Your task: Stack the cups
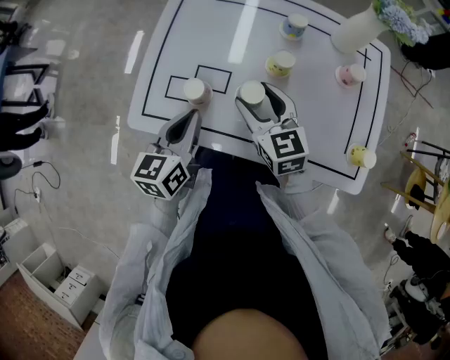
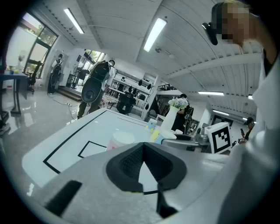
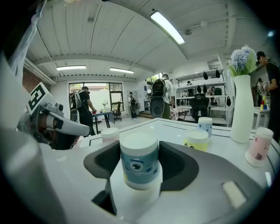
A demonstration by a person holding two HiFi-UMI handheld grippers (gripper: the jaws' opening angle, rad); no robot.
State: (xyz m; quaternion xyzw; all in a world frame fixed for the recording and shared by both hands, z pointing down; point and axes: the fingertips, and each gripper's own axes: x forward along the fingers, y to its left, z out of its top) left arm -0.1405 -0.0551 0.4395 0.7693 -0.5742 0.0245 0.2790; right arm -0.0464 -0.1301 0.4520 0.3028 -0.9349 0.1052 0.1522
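Pale grey sleeves (image 1: 318, 261), dark top (image 1: 235, 239), black-and-white marker cubes (image 1: 160, 176), dark-padded grey jaws

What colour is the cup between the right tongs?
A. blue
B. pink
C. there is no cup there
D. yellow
A: in the right gripper view, the blue cup with a cartoon eye on it stands between the two dark pads of the right tongs.

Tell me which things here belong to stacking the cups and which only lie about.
For the job: held blue cup, in the right gripper; near pink cup; middle yellow cup; far blue cup; far pink cup; edge yellow cup.
Lying about: vase; flowers.
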